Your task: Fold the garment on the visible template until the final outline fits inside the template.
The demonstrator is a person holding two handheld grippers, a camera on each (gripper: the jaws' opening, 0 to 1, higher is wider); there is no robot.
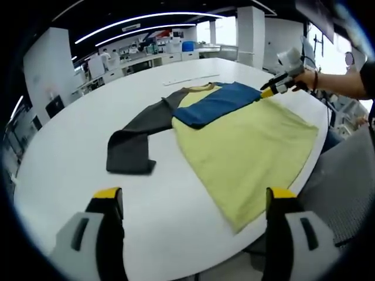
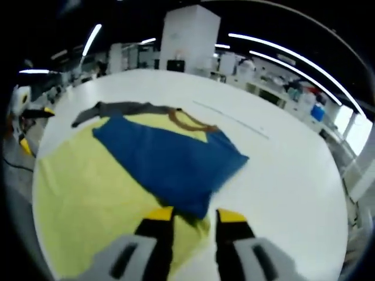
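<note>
The shirt (image 1: 246, 137) lies flat on the white desk (image 1: 76, 158), its yellow body reaching the desk's near edge, its grey sleeve (image 1: 137, 137) stretched out toward the middle, and its blue sleeve (image 1: 217, 102) folded across the chest. The right gripper (image 2: 193, 218) has its jaws close together at the blue sleeve's cuff, with fabric between them, so it appears to be pinching the cuff. The left gripper (image 1: 193, 196) hangs open above the near edge, touching nothing. No template outline can be made out on the desk, so judging the fit is a risk in itself. If the right gripper lets the cuff go carelessly, or drags it, the blue sleeve could slide back off the chest or bunch up. The hem at the near edge could slip over the edge if the body is tugged that way.
</note>
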